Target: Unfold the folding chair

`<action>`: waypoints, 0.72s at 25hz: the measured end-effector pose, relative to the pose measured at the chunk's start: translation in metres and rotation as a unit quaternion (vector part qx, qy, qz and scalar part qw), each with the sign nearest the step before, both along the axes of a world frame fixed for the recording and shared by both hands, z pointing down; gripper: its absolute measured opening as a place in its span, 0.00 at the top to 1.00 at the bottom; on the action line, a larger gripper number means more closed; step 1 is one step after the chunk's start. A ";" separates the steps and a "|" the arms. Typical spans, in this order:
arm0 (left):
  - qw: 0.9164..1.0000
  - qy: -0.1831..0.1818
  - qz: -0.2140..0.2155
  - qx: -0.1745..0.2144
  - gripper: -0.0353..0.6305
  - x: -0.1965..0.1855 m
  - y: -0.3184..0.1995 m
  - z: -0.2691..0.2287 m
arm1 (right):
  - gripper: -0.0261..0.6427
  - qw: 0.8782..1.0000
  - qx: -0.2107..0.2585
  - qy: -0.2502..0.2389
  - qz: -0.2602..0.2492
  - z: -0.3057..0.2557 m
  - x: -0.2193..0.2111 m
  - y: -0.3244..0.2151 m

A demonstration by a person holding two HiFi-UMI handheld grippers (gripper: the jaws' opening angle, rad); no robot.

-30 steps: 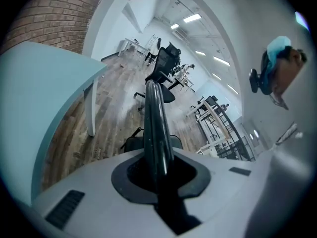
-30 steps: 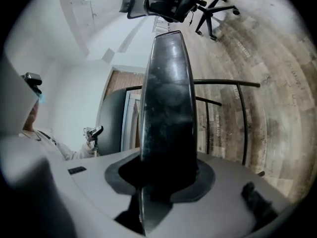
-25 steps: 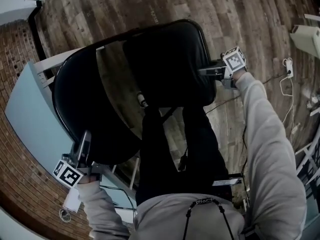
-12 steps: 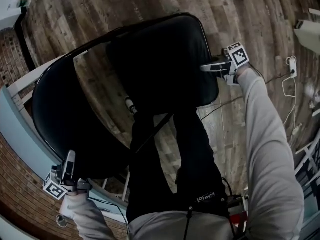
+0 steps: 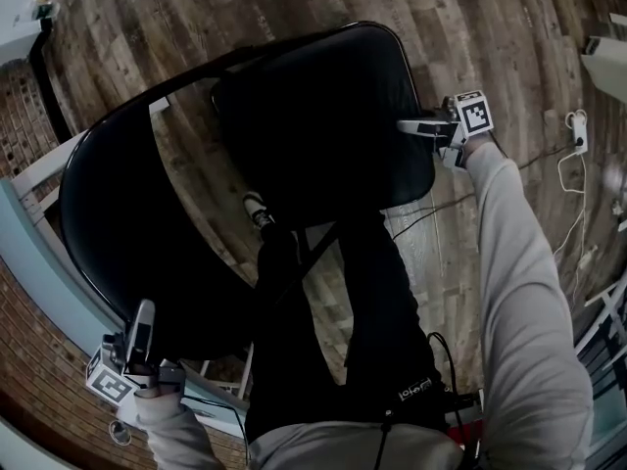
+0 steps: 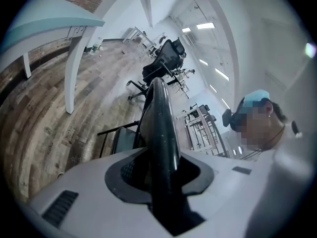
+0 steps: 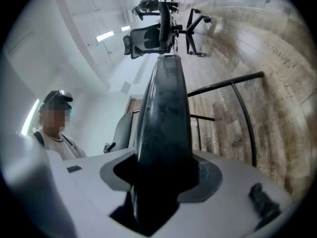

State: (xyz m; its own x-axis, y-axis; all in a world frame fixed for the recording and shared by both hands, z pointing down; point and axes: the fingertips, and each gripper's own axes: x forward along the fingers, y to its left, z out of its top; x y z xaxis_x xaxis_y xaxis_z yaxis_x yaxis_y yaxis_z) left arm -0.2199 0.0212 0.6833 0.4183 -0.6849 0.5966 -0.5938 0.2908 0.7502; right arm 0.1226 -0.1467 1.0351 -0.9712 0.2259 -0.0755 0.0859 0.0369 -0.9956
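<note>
Wood-plank floor (image 5: 490, 27) fills my head view, with a brick wall (image 5: 29, 341) and a pale blue table (image 5: 34, 243) at the far left. Just right of the table my left gripper (image 5: 145, 313) sits at the lower rim of the folding chair (image 5: 257, 209); in the left gripper view the thin black edge of the left panel (image 5: 127, 233) runs between its jaws, which have just been opening; a dark gap shows on either side of the edge, so I read the hold as loosened, not clamped. Bare floor shows between that panel and the right panel (image 5: 323, 106), so the two stand well apart; I judge the spreading mostly done. Further right my right gripper (image 5: 416, 126) meets the right panel's side edge; the right gripper view shows the thicker edge standing between its jaws, which have also just been opening, with slack at one side; I call that one parted around the edge too. A white cable (image 5: 573, 155) lies on the floor beyond it, well clear. The chair's feet are hidden from me, so I cannot tell whether it stands on all of them; what I think is left is to confirm it is seated flat and locked, then draw both grippers away.
</note>
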 end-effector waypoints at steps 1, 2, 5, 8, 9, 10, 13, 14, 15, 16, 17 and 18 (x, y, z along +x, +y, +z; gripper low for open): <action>1.000 -0.010 -0.005 0.015 0.76 -0.002 -0.003 -0.004 | 0.61 1.000 0.004 0.015 0.016 0.003 0.003 -0.003; 0.999 -0.034 -0.014 0.040 0.73 -0.011 -0.005 -0.013 | 0.58 0.999 0.007 0.028 0.036 0.004 0.007 -0.008; 0.982 -0.115 -0.083 0.122 0.61 -0.072 0.008 -0.062 | 0.58 0.993 0.005 0.069 0.091 0.001 0.019 -0.014; 0.966 -0.125 -0.155 0.163 0.60 -0.108 0.026 -0.099 | 0.58 0.966 0.007 0.229 0.119 0.021 0.070 -0.013; 0.966 -0.131 -0.155 0.163 0.54 -0.108 0.032 -0.106 | 0.58 0.952 0.008 0.278 0.126 0.022 0.087 -0.011; 0.967 -0.139 -0.144 0.159 0.45 -0.103 0.039 -0.114 | 0.58 0.945 0.010 0.300 0.131 0.016 0.097 -0.007; 0.971 -0.157 -0.098 0.149 0.36 -0.078 0.053 -0.148 | 0.56 0.947 0.030 0.284 0.148 -0.036 0.115 0.010; 0.972 -0.159 -0.086 0.152 0.35 -0.068 0.055 -0.161 | 0.56 0.945 0.037 0.286 0.156 -0.058 0.127 0.013; 0.971 -0.158 -0.077 0.161 0.35 -0.059 0.054 -0.175 | 0.56 0.943 0.049 0.287 0.163 -0.084 0.137 0.013; 0.969 -0.155 -0.070 0.177 0.35 -0.050 0.050 -0.189 | 0.56 0.941 0.068 0.284 0.172 -0.115 0.144 0.008; 0.967 -0.153 -0.065 0.195 0.35 -0.042 0.044 -0.204 | 0.56 0.938 0.094 0.279 0.184 -0.149 0.148 -0.002; 0.963 -0.154 -0.060 0.211 0.35 -0.033 0.036 -0.219 | 0.56 0.934 0.121 0.271 0.200 -0.186 0.149 -0.012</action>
State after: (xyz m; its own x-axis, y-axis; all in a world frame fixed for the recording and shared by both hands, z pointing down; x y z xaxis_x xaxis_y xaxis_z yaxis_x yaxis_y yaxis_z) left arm -0.2533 0.0576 0.4646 0.1684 -0.9259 0.3381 -0.7881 0.0795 0.6104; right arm 0.2720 -0.1584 0.8488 -0.8623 -0.2159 0.4581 -0.4972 0.1887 -0.8469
